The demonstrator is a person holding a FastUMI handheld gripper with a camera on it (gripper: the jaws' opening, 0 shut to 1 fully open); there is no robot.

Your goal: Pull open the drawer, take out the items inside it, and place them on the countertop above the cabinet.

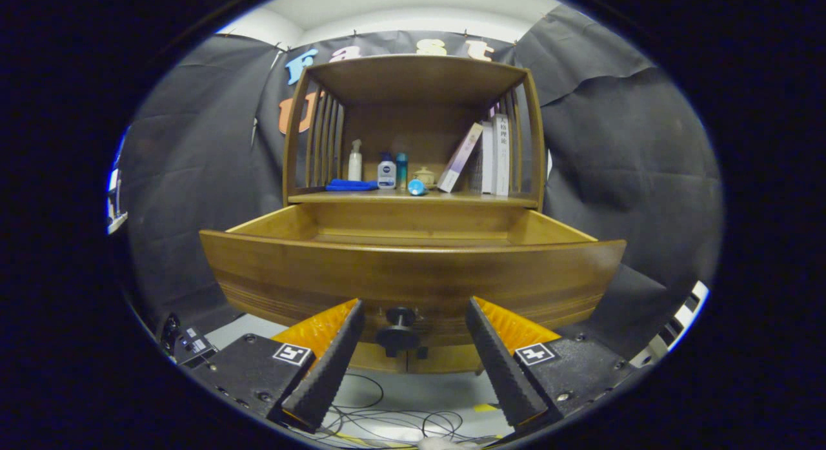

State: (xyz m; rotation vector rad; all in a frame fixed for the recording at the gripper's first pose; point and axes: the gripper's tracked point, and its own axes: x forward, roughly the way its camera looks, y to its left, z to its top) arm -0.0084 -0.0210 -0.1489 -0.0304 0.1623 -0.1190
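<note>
Drawer [413,269] is pulled out, right ahead of the gripper [413,311], its curved wooden front spanning the space past both fingers. The gripper's fingers stand apart, clamped on nothing, and the dark round knob [399,332] sits between them, touching neither. What lies inside the drawer can't be made out from down here; its front hides the bottom. Above and beyond the drawer runs the table [361,197], the top of the cabinet, already carrying a row of things: a folded blue cloth [350,185], a white spray bottle [355,161] behind it, a small white-and-blue bottle [386,174], a teal bottle [401,170], a blue cap-like piece [417,187] at the table's front edge, a small pale jar [424,175], and books [493,154] farther right, one leaning. Loose cables [387,424] trail on the floor under the fingers.
</note>
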